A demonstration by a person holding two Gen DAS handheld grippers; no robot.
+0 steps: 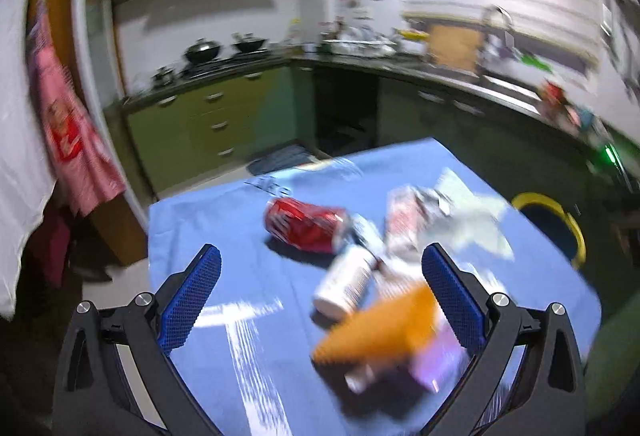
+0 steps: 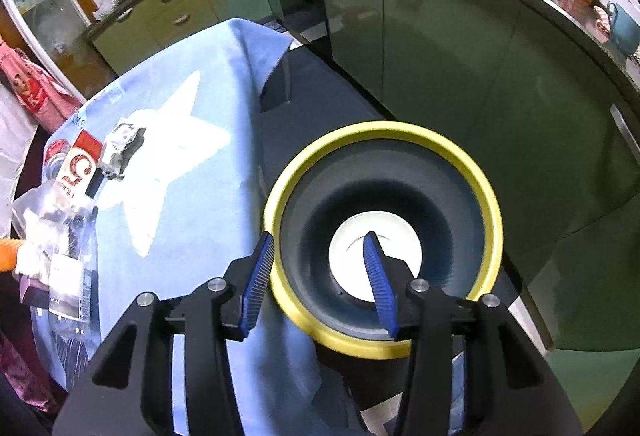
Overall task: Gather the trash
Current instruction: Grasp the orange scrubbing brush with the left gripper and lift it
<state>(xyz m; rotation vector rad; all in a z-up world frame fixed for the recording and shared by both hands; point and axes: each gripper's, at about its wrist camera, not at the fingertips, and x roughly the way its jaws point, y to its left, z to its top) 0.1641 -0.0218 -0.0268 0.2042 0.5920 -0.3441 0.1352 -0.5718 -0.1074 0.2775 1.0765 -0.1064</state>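
Trash was heaped on the blue tablecloth (image 1: 224, 236): a crushed red soda can (image 1: 306, 224) lying on its side, a white plastic bottle (image 1: 346, 284) just beside it, crumpled silvery wrappers (image 1: 416, 212) behind, and an orange piece (image 1: 380, 328) nearest the camera, blurred beyond naming. The can was judged light, thin-walled and already dented, best pinched across its middle, where a firm squeeze would do no harm; the bottle looked smooth and apt to roll or slip. The wrappers were judged soft and likely to spring apart. The left gripper (image 1: 320, 292) was seen spread wide above the heap, nothing between its pads. The right gripper (image 2: 320, 268) was held part-open and empty over the yellow-rimmed bin (image 2: 384, 130), in which something pale and round (image 2: 376, 240) lay at the bottom. The bin stood just off the table's edge, near green cabinets (image 2: 440, 36); nothing was seen to block the way.
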